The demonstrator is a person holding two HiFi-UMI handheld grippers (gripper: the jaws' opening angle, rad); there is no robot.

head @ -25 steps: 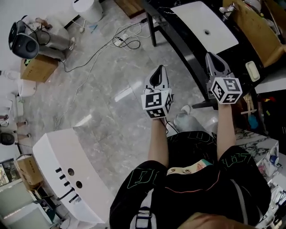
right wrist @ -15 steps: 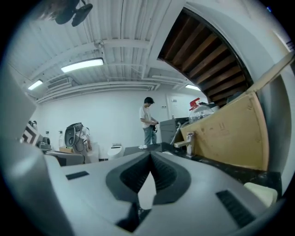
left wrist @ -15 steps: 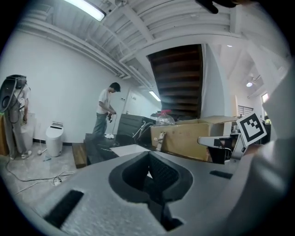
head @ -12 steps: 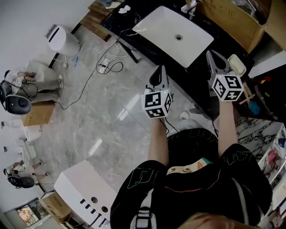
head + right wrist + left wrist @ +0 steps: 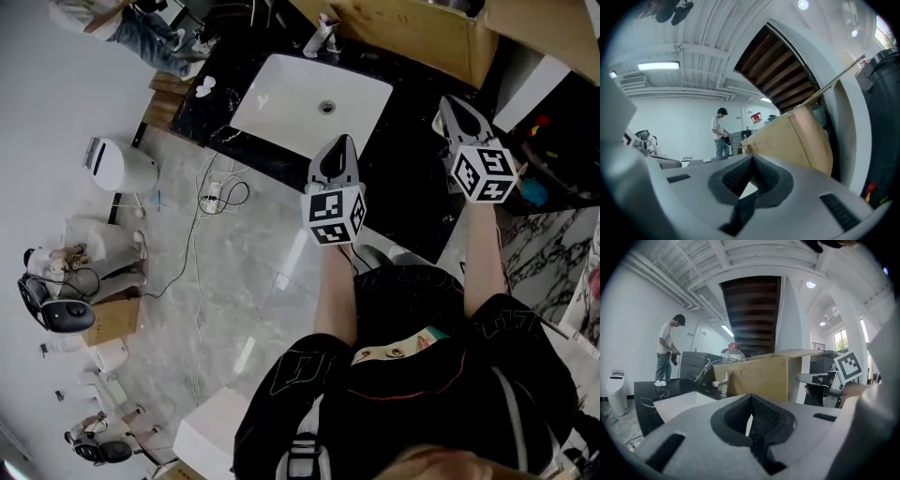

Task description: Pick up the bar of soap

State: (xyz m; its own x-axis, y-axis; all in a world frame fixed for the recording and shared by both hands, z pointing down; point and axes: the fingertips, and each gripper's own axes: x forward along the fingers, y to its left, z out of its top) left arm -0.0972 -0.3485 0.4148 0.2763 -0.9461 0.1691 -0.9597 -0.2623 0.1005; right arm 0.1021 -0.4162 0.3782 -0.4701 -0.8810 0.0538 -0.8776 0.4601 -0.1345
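**Both grippers closed and empty at the black counter**

In the head view the left gripper (image 5: 339,146) is held out in front of the person. Its tip lies over the near corner of the white basin (image 5: 291,98), which is set in the black counter (image 5: 408,164). The left gripper view shows its two jaws together at the tip, with nothing between them.

The right gripper (image 5: 452,103) is over the counter to the right of the basin, near a cardboard box (image 5: 417,37). In its own view the jaws are also pressed together, and they hold nothing.

A tap (image 5: 322,37) stands at the far side of the basin. To the left of the counter there is grey marble floor (image 5: 234,291). In the left gripper view a person (image 5: 668,352) stands far behind the counter.

I cannot make out the bar of soap in any of the three views. It may be hidden behind the right gripper, but this is not sure.
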